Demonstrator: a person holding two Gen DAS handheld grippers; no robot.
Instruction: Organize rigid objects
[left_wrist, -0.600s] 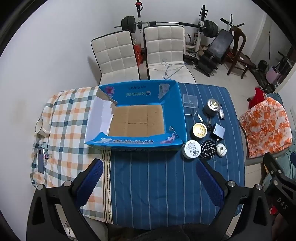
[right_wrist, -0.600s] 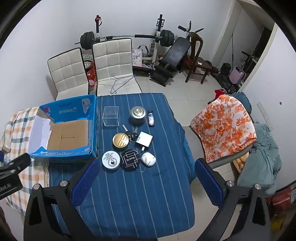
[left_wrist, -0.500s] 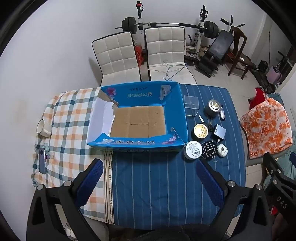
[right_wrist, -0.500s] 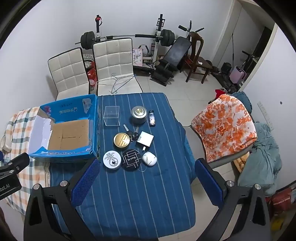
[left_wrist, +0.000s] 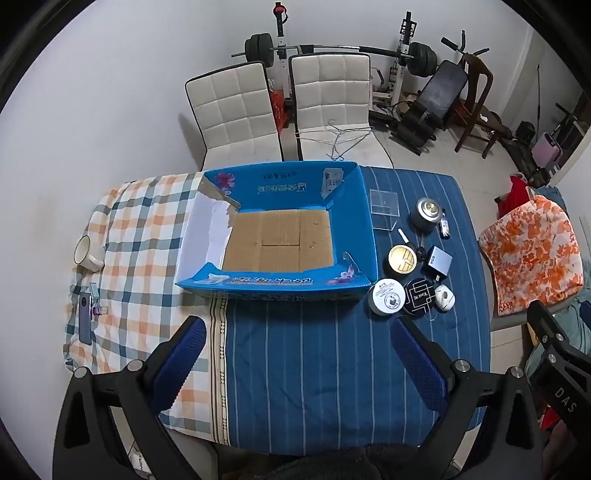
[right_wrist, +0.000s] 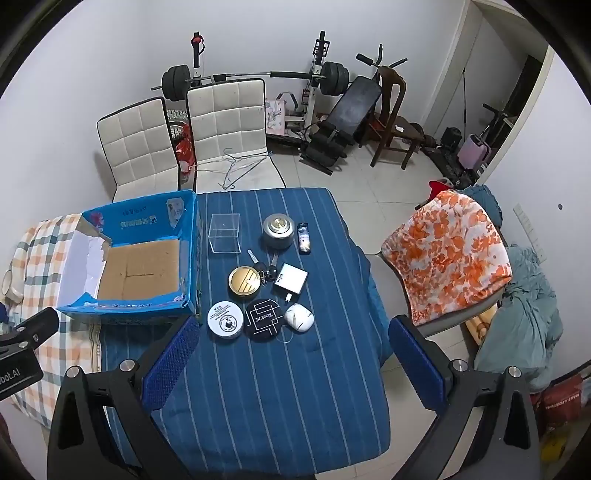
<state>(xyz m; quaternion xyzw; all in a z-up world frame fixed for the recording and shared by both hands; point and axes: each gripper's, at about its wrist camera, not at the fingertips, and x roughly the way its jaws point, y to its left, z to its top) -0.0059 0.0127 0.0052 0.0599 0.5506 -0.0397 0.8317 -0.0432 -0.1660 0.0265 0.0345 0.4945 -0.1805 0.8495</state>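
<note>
Right wrist view: both claws, right claw and left claw, agape and empty above tabletop; pre-grasp step, next descend onto white round tin beside empty blue box.

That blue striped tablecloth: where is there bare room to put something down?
The near stretch of the blue striped cloth, between the open right gripper and the white round tin, is bare. The blue cardboard box has an empty floor. It is crowded from the clear plastic box down to the white earbud case.
</note>
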